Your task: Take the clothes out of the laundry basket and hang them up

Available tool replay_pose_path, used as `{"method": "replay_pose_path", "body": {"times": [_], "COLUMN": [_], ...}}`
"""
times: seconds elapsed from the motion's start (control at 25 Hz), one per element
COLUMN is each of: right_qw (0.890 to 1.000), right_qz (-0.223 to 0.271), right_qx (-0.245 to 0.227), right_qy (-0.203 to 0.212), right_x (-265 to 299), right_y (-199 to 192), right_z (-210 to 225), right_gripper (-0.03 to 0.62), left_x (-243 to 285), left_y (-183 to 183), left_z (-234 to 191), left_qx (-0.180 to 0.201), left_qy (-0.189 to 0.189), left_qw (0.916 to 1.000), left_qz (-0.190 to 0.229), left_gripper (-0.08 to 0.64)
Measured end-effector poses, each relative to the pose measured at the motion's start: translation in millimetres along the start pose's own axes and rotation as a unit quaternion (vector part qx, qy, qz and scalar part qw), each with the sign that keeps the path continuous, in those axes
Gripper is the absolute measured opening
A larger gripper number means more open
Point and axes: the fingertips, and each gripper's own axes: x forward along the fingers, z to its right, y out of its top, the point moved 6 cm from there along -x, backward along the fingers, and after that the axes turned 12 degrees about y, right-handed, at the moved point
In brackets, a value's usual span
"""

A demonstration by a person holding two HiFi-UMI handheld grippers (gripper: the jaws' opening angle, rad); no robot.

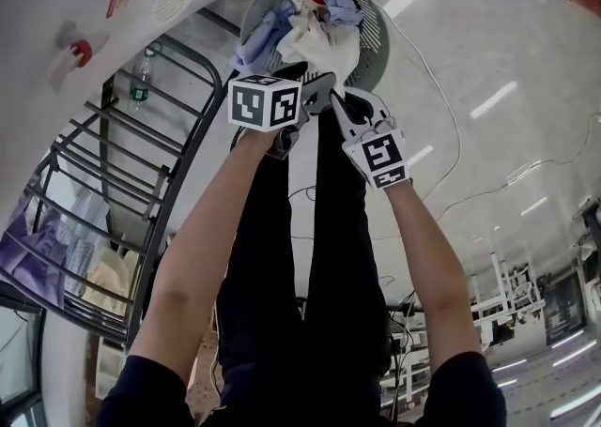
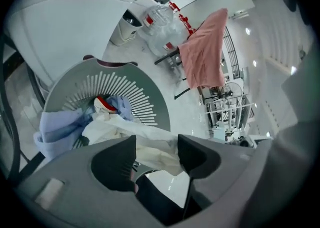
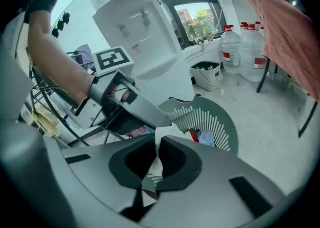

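A person reaches both arms down toward a round slatted laundry basket point(image 1: 374, 29) standing on a pale floor. The right gripper point(image 3: 157, 142) has its jaws pressed together on a thin edge of a white garment point(image 2: 125, 129), which trails from the pinch back over the basket's rim. The left gripper point(image 2: 156, 142) is spread wide just beside it, with the white cloth lying beyond its jaws and apparently not pinched. Blue clothes point(image 2: 57, 129) and a red and white piece point(image 2: 103, 104) lie bunched inside the basket, touching the white garment. The grip looks slight, so the cloth could slip free as it lifts, or snag the blue clothes and drag them over the rim onto the floor. A drying rack point(image 1: 122, 190) with clothes on it stands close at the person's left. Beyond the basket, a pink garment point(image 2: 205, 51) hangs near water jugs point(image 3: 245, 46).
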Motion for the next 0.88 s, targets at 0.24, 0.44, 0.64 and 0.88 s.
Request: {"method": "replay_pose_path", "body": {"times": [0.24, 0.44, 0.64, 0.88], "right_qw": [0.997, 0.997, 0.995, 0.987], "right_qz": [-0.035, -0.040, -0.055, -0.085], "right_qx": [-0.065, -0.067, -0.082, -0.133], "right_qy": [0.023, 0.025, 0.020, -0.003], "right_x": [12, 19, 20, 15], "right_y": [-6, -7, -10, -12], "right_z": [-21, -33, -41, -41], "right_gripper": [0.009, 0.009, 0.009, 0.009], "left_x": [1, 0, -4, -15], "left_y": [-5, -15, -21, -26], "left_z": [2, 1, 6, 4], "left_qx": [-0.013, -0.001, 0.008, -0.056], "left_qy": [-0.024, 0.002, 0.004, -0.024], "left_qw": [0.9993, 0.9988, 0.9976, 0.9950], "left_qz": [-0.023, -0.048, -0.068, -0.079], "left_gripper": [0.240, 0.053, 0.025, 0.101]}}
